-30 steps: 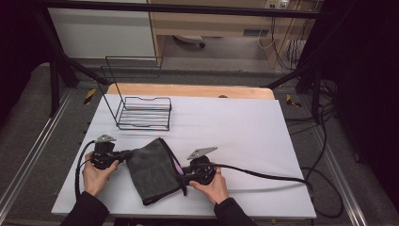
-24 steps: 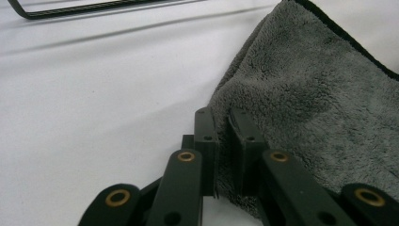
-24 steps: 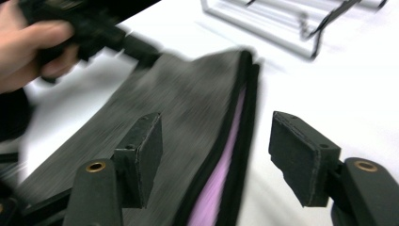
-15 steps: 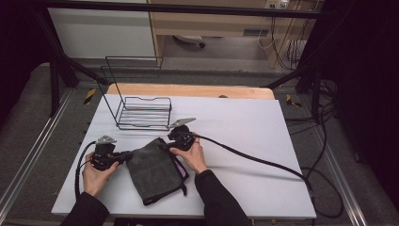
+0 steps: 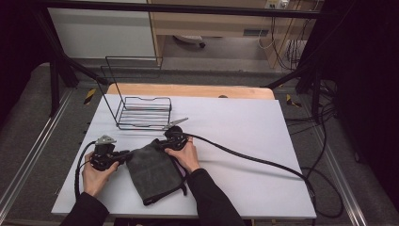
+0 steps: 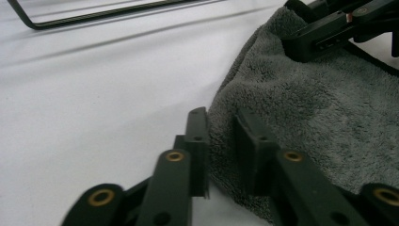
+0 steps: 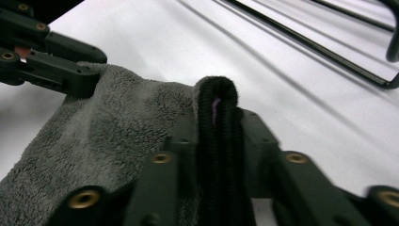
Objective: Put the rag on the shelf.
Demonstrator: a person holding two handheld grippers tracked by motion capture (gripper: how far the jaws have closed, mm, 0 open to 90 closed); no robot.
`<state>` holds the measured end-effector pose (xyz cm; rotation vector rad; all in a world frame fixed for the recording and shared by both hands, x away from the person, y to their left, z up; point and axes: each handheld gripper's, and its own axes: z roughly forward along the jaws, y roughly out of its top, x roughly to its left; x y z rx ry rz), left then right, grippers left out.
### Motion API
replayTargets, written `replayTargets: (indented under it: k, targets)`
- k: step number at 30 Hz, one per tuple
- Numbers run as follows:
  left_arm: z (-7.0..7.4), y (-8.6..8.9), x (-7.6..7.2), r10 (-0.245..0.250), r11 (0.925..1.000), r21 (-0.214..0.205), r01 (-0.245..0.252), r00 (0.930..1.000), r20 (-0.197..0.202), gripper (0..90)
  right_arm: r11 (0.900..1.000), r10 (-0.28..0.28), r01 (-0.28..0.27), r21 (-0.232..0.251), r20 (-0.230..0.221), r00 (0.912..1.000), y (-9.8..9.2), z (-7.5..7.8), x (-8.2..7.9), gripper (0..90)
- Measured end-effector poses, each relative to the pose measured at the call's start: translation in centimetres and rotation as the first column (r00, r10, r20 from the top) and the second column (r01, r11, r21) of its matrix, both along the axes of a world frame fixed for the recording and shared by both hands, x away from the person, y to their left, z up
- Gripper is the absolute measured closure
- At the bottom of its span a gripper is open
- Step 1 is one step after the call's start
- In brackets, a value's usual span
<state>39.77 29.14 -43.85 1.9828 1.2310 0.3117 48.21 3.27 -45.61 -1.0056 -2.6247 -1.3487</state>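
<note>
Two hand-held grippers meet the towel (image 5: 153, 172): my right hand-held gripper (image 7: 219, 117) has just clamped its black hem, my left hand-held gripper (image 6: 221, 141), just loosened, straddles its corner.

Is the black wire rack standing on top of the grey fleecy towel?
No: the black wire rack stands on the white table, apart from the grey fleecy towel.

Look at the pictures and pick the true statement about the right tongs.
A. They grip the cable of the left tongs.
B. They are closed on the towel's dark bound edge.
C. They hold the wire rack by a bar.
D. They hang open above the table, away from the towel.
B: in the right gripper view the right tongs squeeze a folded loop of the dark bound edge of the grey towel.
</note>
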Motion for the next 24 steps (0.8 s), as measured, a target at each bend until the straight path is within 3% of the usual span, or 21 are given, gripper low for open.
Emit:
replayTargets:
  k: [4,10,16,17,19,22,23,24]
  targets:
    - [0.4,0.2,-0.3,0.017,0.9997,-0.019,-0.016,0.9996,0.021,51.8,0.9983,-0.055,0.054,0.022,0.024,0.9982,-0.5,0.2,-0.7,77.3]
    - [1.1,0.2,-0.9,0.017,0.9990,-0.042,-0.015,0.9988,0.046,37.4,0.9895,-0.144,0.143,0.016,0.053,0.9882,-1.7,0.3,-1.4,77.6]
    - [1.2,-0.9,-1.6,-0.028,0.9985,-0.045,0.029,0.9993,0.025,28.2,0.9630,-0.270,0.269,0.014,0.051,0.9616,-4.4,0.7,-2.5,77.6]
    - [1.2,-1.2,-1.7,-0.039,0.9982,-0.044,0.040,0.9990,0.022,28.2,0.9630,-0.270,0.269,0.014,0.051,0.9616,-4.4,0.7,-2.5,77.6]
    - [1.3,-2.0,-2.0,-0.063,0.9971,-0.042,0.064,0.9979,0.016,27.5,0.9464,-0.323,0.323,0.008,0.068,0.9440,-5.5,0.8,-3.1,77.6]
    - [1.3,-3.0,-2.4,-0.099,0.9945,-0.032,0.099,0.9950,0.007,27.0,0.9312,-0.362,0.365,-0.004,0.096,0.9270,-6.5,1.0,-3.9,77.5]
    - [1.3,-3.4,-2.6,-0.110,0.9933,-0.036,0.110,0.9940,0.001,27.0,0.9312,-0.362,0.365,-0.004,0.096,0.9270,-6.5,1.0,-3.9,77.5]
    - [1.2,-3.7,-2.8,-0.122,0.9917,-0.042,0.122,0.9925,-0.006,26.7,0.9259,-0.375,0.378,-0.005,0.106,0.9209,-6.7,1.1,-4.1,77.5]
